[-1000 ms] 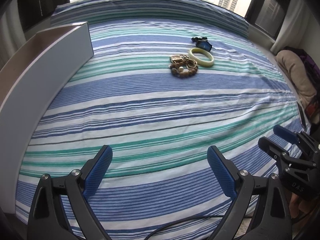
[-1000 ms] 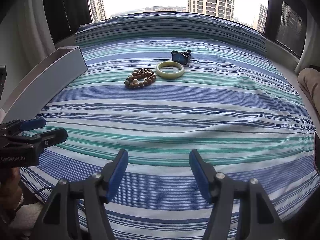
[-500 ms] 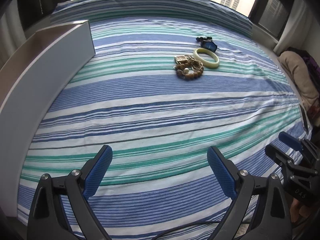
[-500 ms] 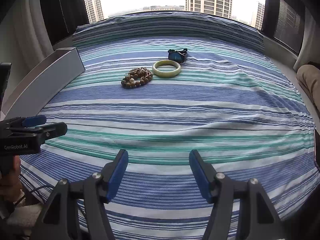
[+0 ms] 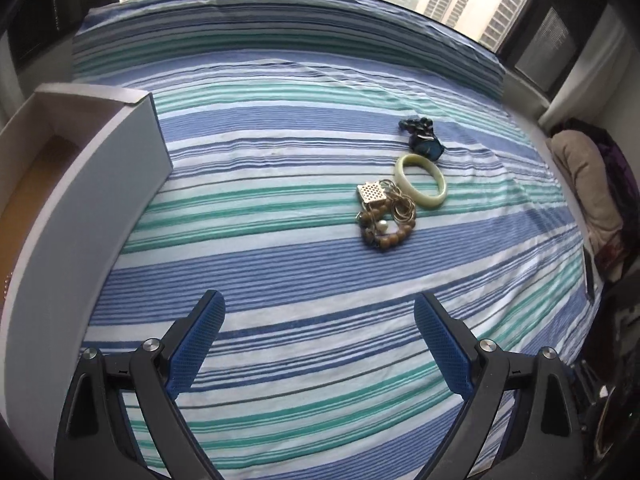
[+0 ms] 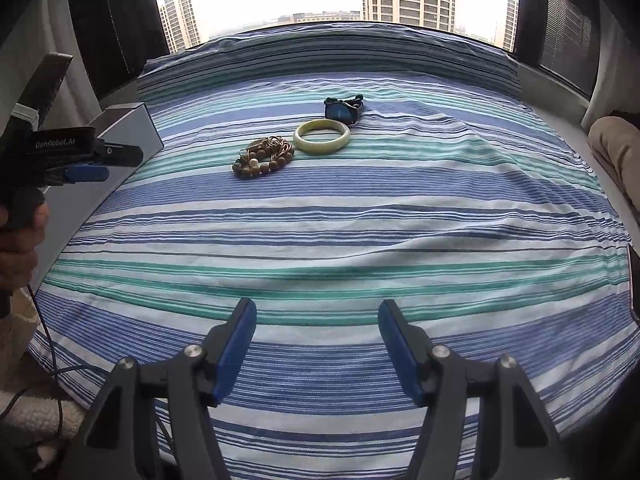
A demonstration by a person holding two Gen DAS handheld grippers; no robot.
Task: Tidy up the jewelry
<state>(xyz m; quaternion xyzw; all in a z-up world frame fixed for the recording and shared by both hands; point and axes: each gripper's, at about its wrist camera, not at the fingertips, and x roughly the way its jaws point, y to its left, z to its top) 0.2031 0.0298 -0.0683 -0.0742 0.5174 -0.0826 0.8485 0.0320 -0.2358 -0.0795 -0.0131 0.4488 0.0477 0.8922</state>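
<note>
1. Nothing was held by either tool. The left gripper was seen with its jaws spread wide and only striped bedsheet between them; the right gripper was likewise parted and empty.

2. The jewelry was all clumped together, well ahead of both sets of jaws: a wooden bead bracelet tangled with thin rings and a small square pendant, a pale green bangle just beyond it and touching or nearly so, and a dark blue watch furthest out.

3. From the left jaws the pile lay ahead and a bit right of the centre line. From the right jaws it lay ahead and slightly left, and looked further off.

4. So the left side was judged the nearer one, by a fair bit.

5. The open box was off to the left of the left jaws, well apart from the pile.

6. The clump's long axis ran away from the left jaws, beads first, so the beads would probably be met first.
</note>
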